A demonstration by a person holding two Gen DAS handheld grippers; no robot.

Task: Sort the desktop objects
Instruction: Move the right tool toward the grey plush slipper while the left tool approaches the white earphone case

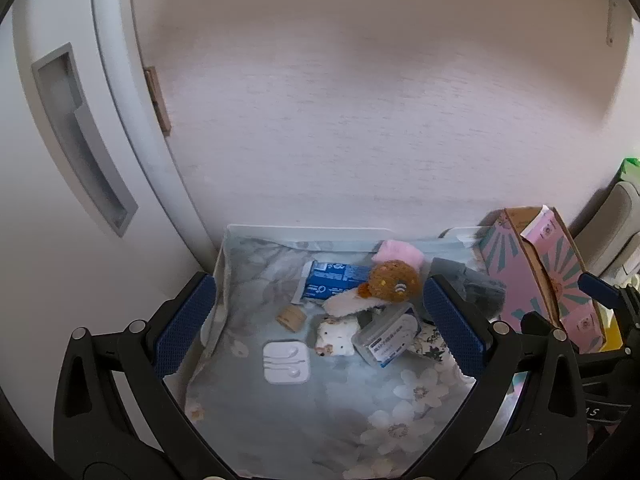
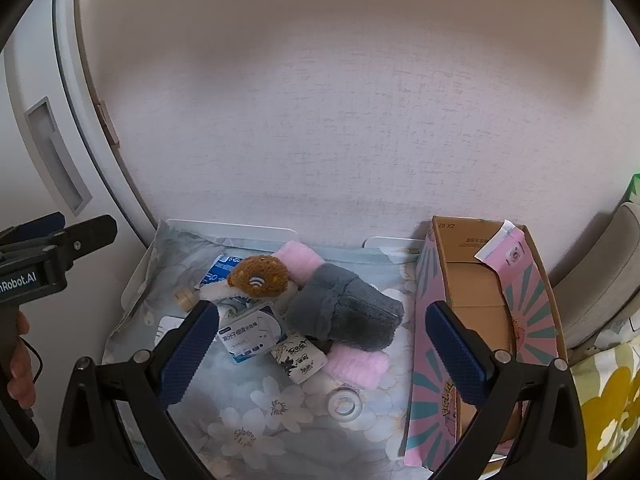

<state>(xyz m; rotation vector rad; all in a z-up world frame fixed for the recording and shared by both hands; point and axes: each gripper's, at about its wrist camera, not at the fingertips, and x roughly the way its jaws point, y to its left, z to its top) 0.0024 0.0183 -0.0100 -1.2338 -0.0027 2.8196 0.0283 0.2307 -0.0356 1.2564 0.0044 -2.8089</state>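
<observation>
At the bottom of each wrist view we see our own jaws standing wide apart with nothing between them: the left gripper (image 1: 320, 320) and the right gripper (image 2: 322, 344) both hang over the floral-cloth surface (image 1: 400, 408). Nearest in the left view lies a white earphone case (image 1: 286, 362), low and centre-left. In the right view a clear round lid (image 2: 344, 405) sits low at centre. Further up, mid-frame, the things crowd together: a clear plastic box with a blue label (image 2: 252, 334), a black-and-white packet (image 2: 298, 356), a grey plush piece (image 2: 344, 310) with pink ends, and a brown plush toy (image 2: 260, 276) lying over a blue packet (image 1: 334, 282). At the right edge an open pink carton (image 2: 488, 320) stands empty against the wall (image 2: 320, 120).
</observation>
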